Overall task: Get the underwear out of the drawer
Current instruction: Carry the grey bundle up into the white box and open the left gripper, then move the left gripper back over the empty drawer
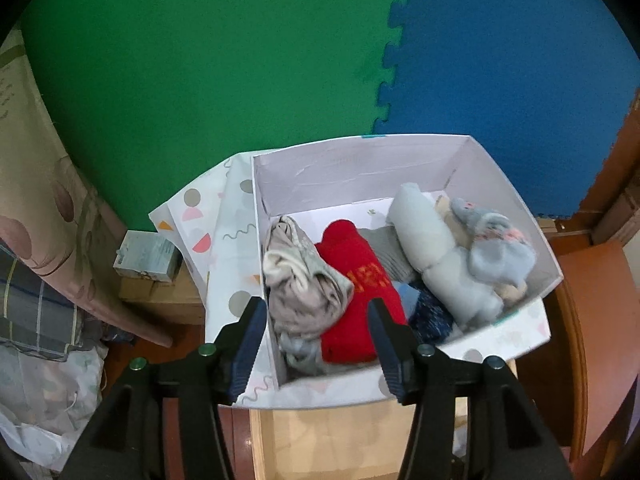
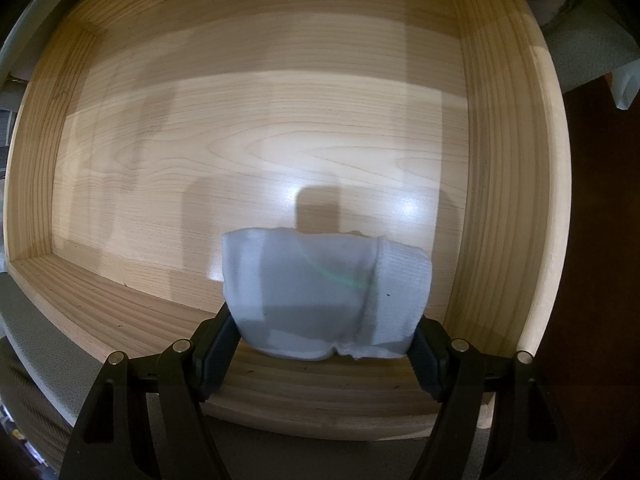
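A white cardboard box (image 1: 360,160) holds several folded garments: a grey-beige one (image 1: 304,280), a red one (image 1: 352,276), a white roll (image 1: 432,248) and a fuzzy grey-blue piece (image 1: 496,248). My left gripper (image 1: 316,308) hangs open above the box's near end, over the grey-beige and red garments, and its pads press on nothing. In the right wrist view, my right gripper (image 2: 322,320) points down into a bare wooden drawer (image 2: 256,120). It is shut on a folded piece of white underwear (image 2: 320,280), which fills the gap between its pads.
The box sits on patterned white paper (image 1: 224,240). Behind it lie a green foam mat (image 1: 200,60) and a blue one (image 1: 500,40). A small carton (image 1: 146,256) and bedding (image 1: 40,300) are at the left, brown wooden furniture (image 1: 592,300) at the right.
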Available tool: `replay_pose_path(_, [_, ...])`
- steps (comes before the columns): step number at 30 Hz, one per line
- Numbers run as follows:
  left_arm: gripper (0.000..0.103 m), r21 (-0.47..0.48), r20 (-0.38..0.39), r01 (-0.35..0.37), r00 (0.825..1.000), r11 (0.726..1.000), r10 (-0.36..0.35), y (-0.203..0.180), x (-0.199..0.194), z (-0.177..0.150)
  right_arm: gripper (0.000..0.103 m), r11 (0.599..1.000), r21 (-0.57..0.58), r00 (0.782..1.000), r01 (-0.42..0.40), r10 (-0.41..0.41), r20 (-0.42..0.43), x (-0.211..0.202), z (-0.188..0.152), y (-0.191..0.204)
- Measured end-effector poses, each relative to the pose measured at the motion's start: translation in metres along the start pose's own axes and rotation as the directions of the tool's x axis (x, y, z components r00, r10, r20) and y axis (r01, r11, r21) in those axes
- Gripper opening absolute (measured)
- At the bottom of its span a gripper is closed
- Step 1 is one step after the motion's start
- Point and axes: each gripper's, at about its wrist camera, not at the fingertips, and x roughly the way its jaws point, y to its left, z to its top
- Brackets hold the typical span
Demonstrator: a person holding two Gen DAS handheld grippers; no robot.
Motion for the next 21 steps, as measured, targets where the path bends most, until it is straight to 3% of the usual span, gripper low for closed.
replay_pose_path(9, [0.054, 0.043, 0.0, 0.023, 1.0, 0.999, -0.023, 0.002, -0.034, -0.055, 0.072, 1.0, 0.002, 1.0, 0.002, -0.002, -0.004, 0.001, 0.003, 0.002])
replay_pose_path(14, [0.054, 0.042, -0.053, 0.021, 0.998, 0.999, -0.019, 0.005, -0.023, -0.097, 0.072, 1.0, 0.002, 1.0, 0.005, -0.005, -0.008, 0.001, 0.005, 0.003])
replay_pose_path(21, [0.054, 0.009, -0.153, -0.008, 0.988, 1.0, 0.009, 0.012, 0.023, -0.159, 0.072, 1.0, -0.001, 1.0, 0.011, -0.011, -0.012, 0.001, 0.008, 0.009])
